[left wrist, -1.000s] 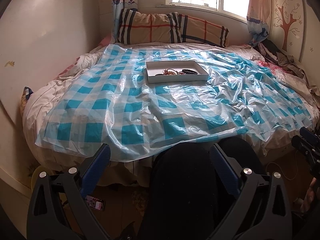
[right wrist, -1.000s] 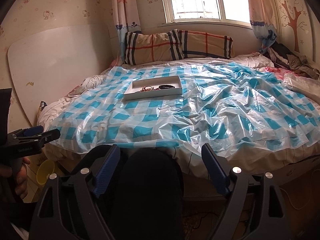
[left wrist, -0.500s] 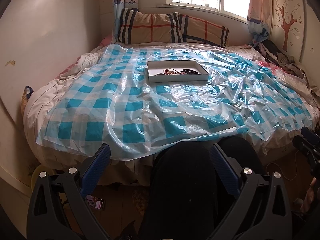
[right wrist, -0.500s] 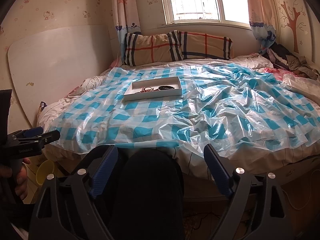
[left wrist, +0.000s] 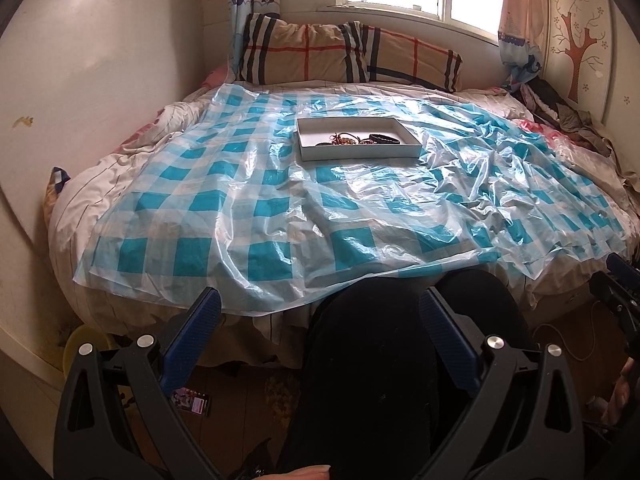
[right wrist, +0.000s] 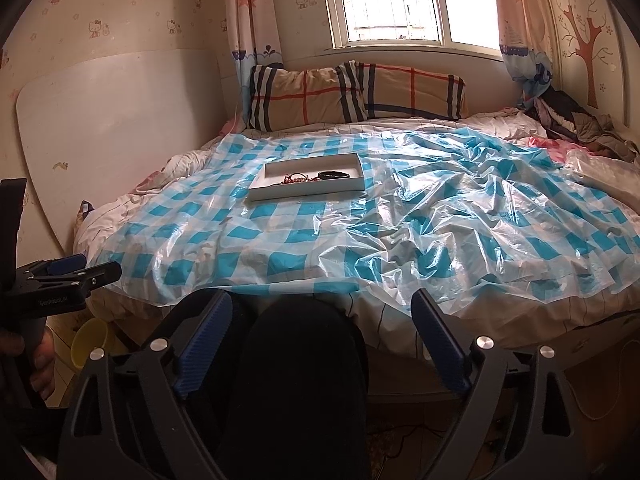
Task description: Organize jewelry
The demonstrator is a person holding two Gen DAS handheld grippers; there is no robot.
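A shallow white tray lies on the blue-checked plastic sheet on the bed, far ahead of both grippers; it also shows in the right wrist view. In it lie a tangle of reddish beaded jewelry and a black bracelet; the same beads and bracelet show from the right. My left gripper is open and empty, low at the bed's near edge over a dark-clothed knee. My right gripper is open and empty there too.
Plaid pillows lie at the head under the window. A white board leans on the left wall. Clothes are piled at the right. A yellow cup and a small card are on the floor.
Both grippers have risen and come slightly nearer the bed; the view tilts a little. Both stay open. The tray has not moved.
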